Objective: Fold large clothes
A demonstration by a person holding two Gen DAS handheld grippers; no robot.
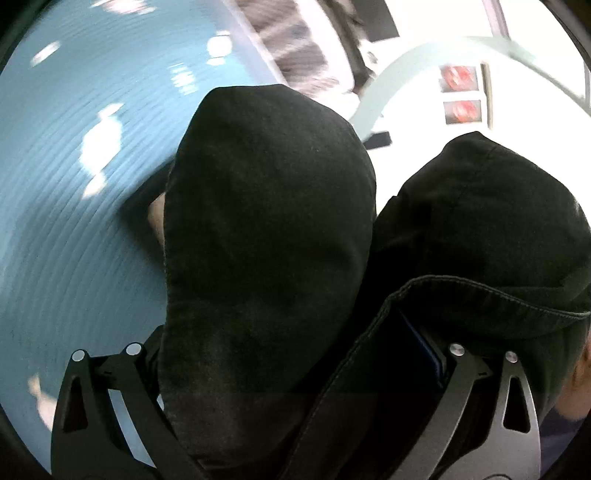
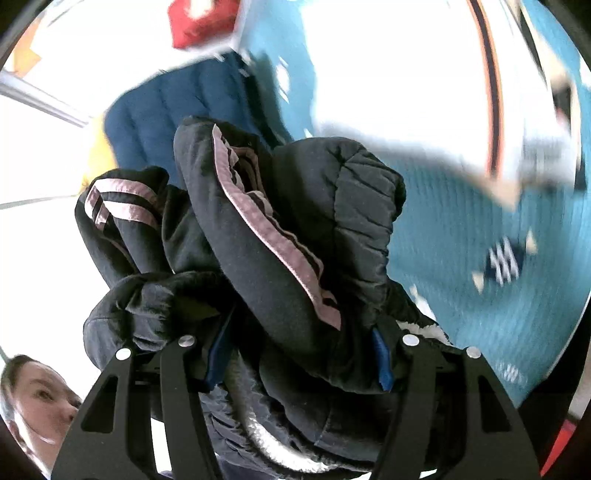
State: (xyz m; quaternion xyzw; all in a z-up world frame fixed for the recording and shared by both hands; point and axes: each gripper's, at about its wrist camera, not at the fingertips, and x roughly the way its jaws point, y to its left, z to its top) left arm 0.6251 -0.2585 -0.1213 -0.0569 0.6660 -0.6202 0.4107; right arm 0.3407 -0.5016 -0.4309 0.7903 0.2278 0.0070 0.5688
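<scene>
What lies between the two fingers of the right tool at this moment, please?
In the right wrist view, bunched dark jacket fabric with pale stripes fills the gap of the right tool; its fleece-lined edge hangs below the blue pads.

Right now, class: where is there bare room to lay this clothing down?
Bare blue surface lies left of the black garment the left gripper holds. Around the right gripper, the bunched dark jacket crowds everything; blue shows only at its right.

Teal ribbed surface [image 1: 74, 221], blue padded chair [image 2: 166, 114], red box [image 2: 199, 22], person's face [image 2: 40, 402]
</scene>
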